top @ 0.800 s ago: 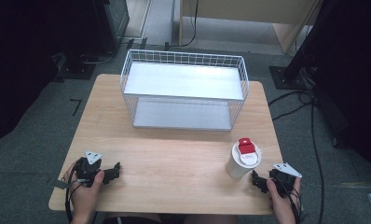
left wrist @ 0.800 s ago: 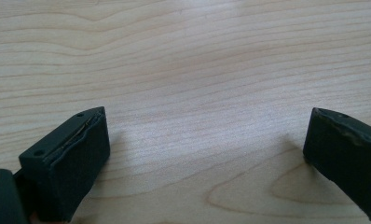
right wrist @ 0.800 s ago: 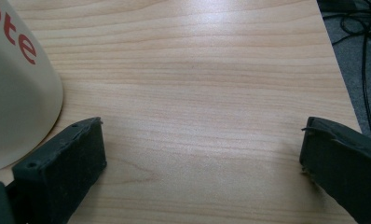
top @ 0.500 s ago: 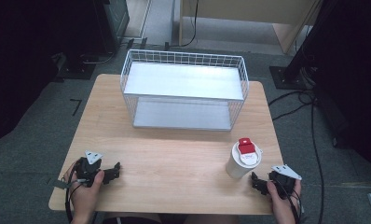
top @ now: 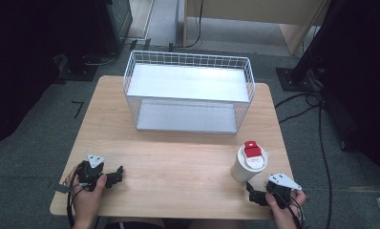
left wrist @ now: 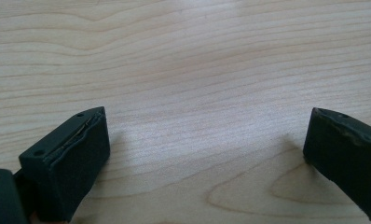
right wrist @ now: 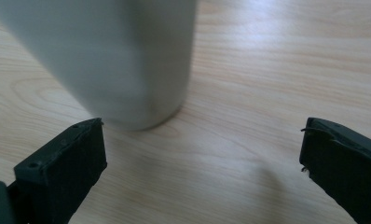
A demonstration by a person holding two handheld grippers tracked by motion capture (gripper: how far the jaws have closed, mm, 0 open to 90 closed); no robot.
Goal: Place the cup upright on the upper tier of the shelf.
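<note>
Looking along the right gripper (right wrist: 202, 158), the cup (right wrist: 109, 60) is a blurry grey wall, cut off at the top, so its lid is out of frame there. Only the base shows, sitting on the counter (right wrist: 286, 70) just ahead of the jaws and off toward the left one, not between them. Jaws are spread wide with nothing in them, and I can't tell if the left one touches the cup or just sits close.

From the high view you get what that one misses: cup (top: 248, 164) is white with a red flap on the lid, standing upright just in front of the right gripper (top: 256, 195), which a hand holds near the counter's edge. The jaws are tiny and dark from up there, hard to read.

Left gripper (left wrist: 204, 154) has its jaws wide apart too, holding nothing, just bare wood grain of the counter between them. From above, it (top: 115, 175) sits well apart from the cup. A wire basket (top: 188, 59) stands farther out beyond both.
</note>
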